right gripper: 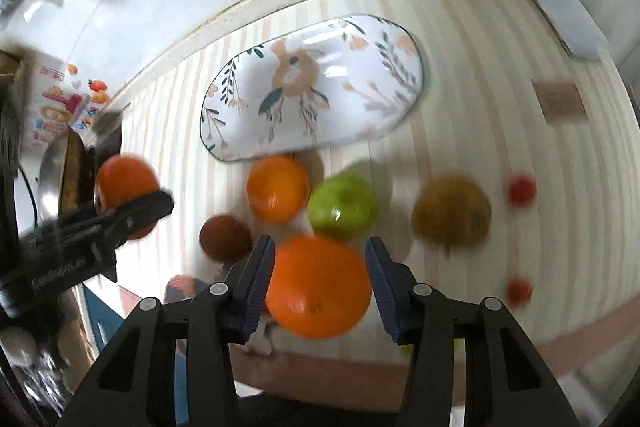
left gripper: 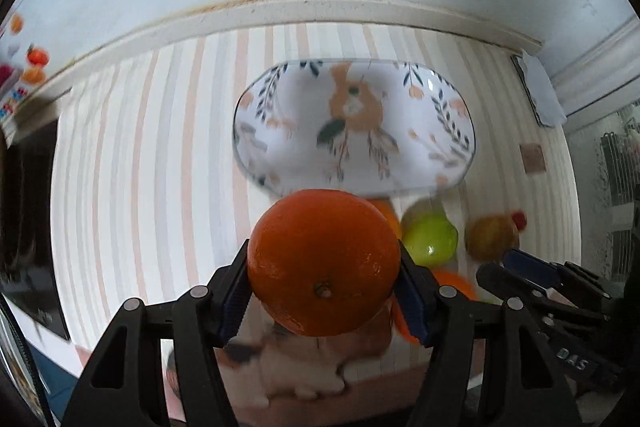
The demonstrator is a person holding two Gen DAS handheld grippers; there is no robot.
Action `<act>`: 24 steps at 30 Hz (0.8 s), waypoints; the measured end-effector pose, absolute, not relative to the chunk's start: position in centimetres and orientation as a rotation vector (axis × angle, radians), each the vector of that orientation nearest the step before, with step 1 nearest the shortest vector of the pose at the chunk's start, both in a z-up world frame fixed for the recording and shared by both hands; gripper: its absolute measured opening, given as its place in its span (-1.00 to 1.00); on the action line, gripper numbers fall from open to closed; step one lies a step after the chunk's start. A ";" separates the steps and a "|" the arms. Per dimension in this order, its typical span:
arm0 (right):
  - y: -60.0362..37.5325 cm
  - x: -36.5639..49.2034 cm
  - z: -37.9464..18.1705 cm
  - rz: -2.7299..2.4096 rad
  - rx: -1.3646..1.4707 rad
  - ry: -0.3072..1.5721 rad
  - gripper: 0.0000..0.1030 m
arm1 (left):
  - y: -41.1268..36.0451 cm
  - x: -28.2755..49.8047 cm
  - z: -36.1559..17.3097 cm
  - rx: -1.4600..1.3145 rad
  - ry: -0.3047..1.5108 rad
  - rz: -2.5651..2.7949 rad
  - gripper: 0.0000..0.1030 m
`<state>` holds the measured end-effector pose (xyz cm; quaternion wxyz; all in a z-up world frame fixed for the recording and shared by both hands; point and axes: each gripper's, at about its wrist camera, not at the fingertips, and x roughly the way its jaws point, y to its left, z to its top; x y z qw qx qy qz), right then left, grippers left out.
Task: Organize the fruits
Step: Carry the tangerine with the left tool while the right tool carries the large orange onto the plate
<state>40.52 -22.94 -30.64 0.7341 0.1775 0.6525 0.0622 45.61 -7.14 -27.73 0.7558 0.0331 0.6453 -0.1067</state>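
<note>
1. Left claw point(left gripper: 324, 277) — pads clamped on an orange point(left gripper: 323, 261), lifted over the striped cloth point(left gripper: 152, 163).
2. Right claw point(right gripper: 319, 283) — a second orange point(right gripper: 318, 285) sits between its pads; blur hides whether they press it.
3. Near it lie a third orange point(right gripper: 277, 188), a green apple point(right gripper: 343, 207), a brown fruit point(right gripper: 452, 213).
4. Beyond them, the floral plate point(right gripper: 312, 87).

Table point(right gripper: 500, 75) under a cloth of pale pink, grey and cream stripes. On it: oval floral plate point(right gripper: 312, 87); just beside its near rim, an orange point(right gripper: 277, 188) and a green apple point(right gripper: 342, 207); also a dark reddish fruit point(right gripper: 224, 237), a yellow-brown fruit point(right gripper: 451, 213), two small red fruits point(right gripper: 521, 189), apart.
</note>
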 end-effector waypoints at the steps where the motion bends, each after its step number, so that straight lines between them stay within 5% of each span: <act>1: -23.5 41.5 -30.8 0.148 0.413 1.435 -0.02 | -7.1 46.6 -27.9 0.073 1.418 -0.223 0.19; 3: -24.0 42.3 -31.4 0.166 0.418 1.486 0.05 | -7.1 46.9 -28.8 0.067 1.423 -0.217 0.19; 6: -23.6 41.3 -33.1 0.195 0.378 1.570 0.41 | -7.1 46.5 -30.0 0.077 1.437 -0.194 0.19; 12: -22.7 37.5 -37.2 0.144 0.207 1.695 0.67 | -7.4 44.1 -31.7 0.069 1.482 -0.184 0.19; 24: -20.9 38.7 -39.4 0.128 0.214 1.637 0.67 | -6.4 41.3 -32.3 0.046 1.499 -0.137 0.19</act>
